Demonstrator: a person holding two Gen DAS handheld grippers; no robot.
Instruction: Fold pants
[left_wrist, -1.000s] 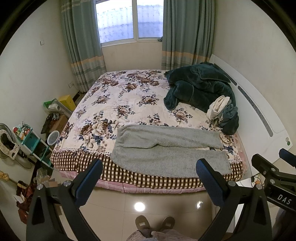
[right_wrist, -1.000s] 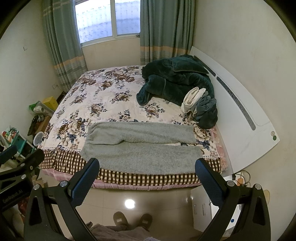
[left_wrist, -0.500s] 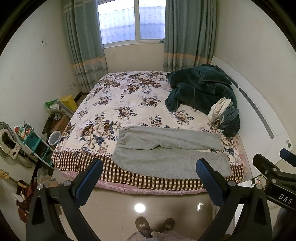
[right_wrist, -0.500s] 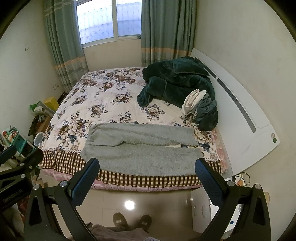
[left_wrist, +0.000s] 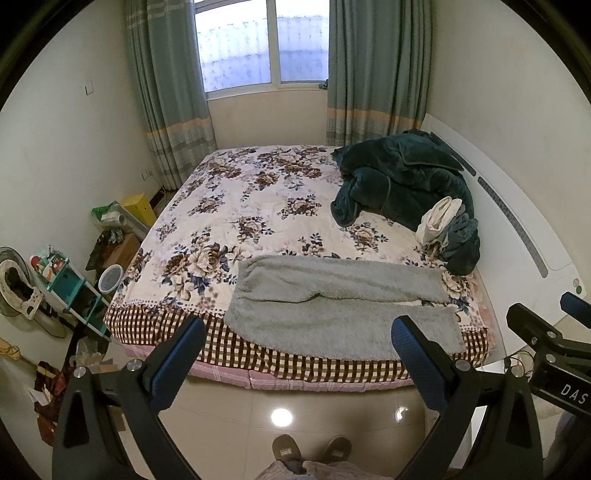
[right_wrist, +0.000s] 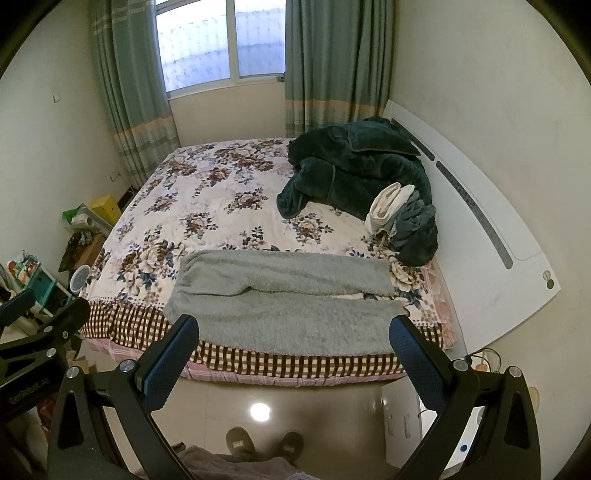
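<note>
Grey fleece pants lie flat along the near edge of the floral bed, waist at the left, legs running right; they also show in the right wrist view. My left gripper is open and empty, held in the air above the floor short of the bed. My right gripper is open and empty too, at about the same height and distance. The right gripper's body shows at the right edge of the left wrist view.
A dark green robe and a cream and grey bundle of clothes lie at the bed's far right by the white headboard. A teal shelf and clutter stand on the floor left. My slippered feet are on the tiled floor.
Both views have shifted slightly: the bed and pants sit a little lower in frame, so both grippers have tilted up or drawn back a little. The pants have not moved.
</note>
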